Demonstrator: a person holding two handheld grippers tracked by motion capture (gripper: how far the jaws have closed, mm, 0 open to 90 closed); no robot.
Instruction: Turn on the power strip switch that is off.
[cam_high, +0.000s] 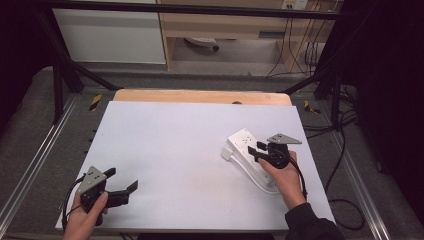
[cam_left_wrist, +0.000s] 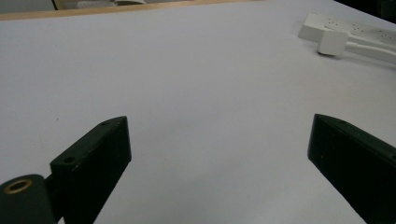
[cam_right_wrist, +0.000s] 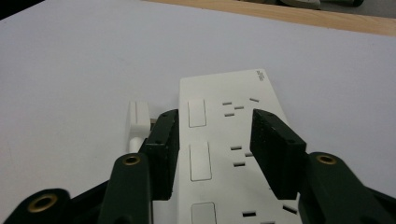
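Note:
A white power strip (cam_high: 243, 141) lies on the right part of the white table (cam_high: 175, 150), with its white plug (cam_high: 227, 153) beside its left edge and its cable curling toward the front. My right gripper (cam_high: 259, 149) hovers over the strip, open. In the right gripper view the power strip (cam_right_wrist: 233, 88) has switches and sockets; the right gripper (cam_right_wrist: 212, 135) has one jaw at the strip's left edge next to the plug (cam_right_wrist: 138, 116) and the other above the sockets. My left gripper (cam_high: 121, 178) is open at the front left over bare table. The left gripper (cam_left_wrist: 219, 140) looks toward the strip (cam_left_wrist: 345, 25).
A wooden strip (cam_high: 200, 96) borders the table's far edge. Black frame bars and cables (cam_high: 345, 165) run along the right side. Cabinets stand on the floor beyond the table.

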